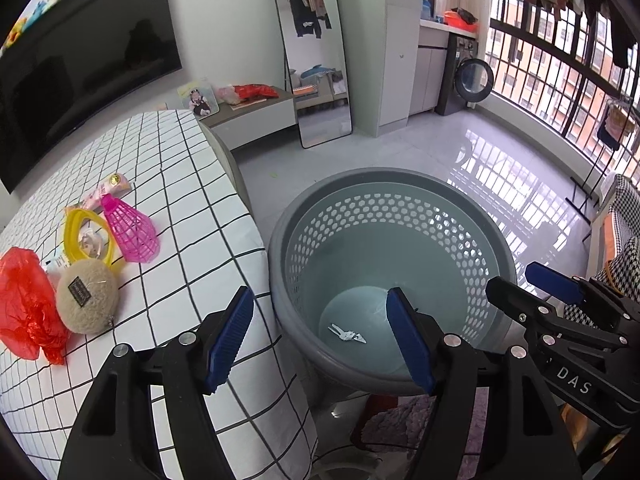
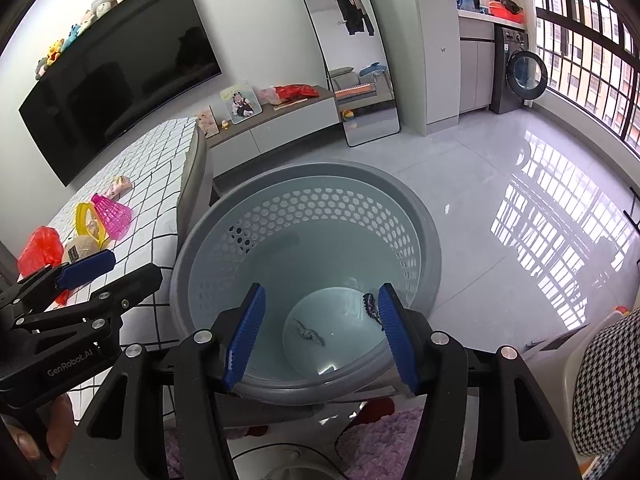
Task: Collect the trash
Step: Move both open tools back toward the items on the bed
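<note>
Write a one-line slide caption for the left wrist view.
Open left gripper above a grey basket holding a paper scrap; more trash waits on the checked table.

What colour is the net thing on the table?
Bright pink net cone, clearest in the left wrist view.

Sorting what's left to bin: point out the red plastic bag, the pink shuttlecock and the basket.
red plastic bag (image 1: 24,300), left wrist view, crumpled middle
pink shuttlecock (image 1: 134,228), left wrist view, mesh skirt
basket (image 2: 320,208), right wrist view, perforated far wall

Bright daylight from window (image 1: 560,64), floor (image 2: 532,216) glare, fisheye-warped edges.
</note>
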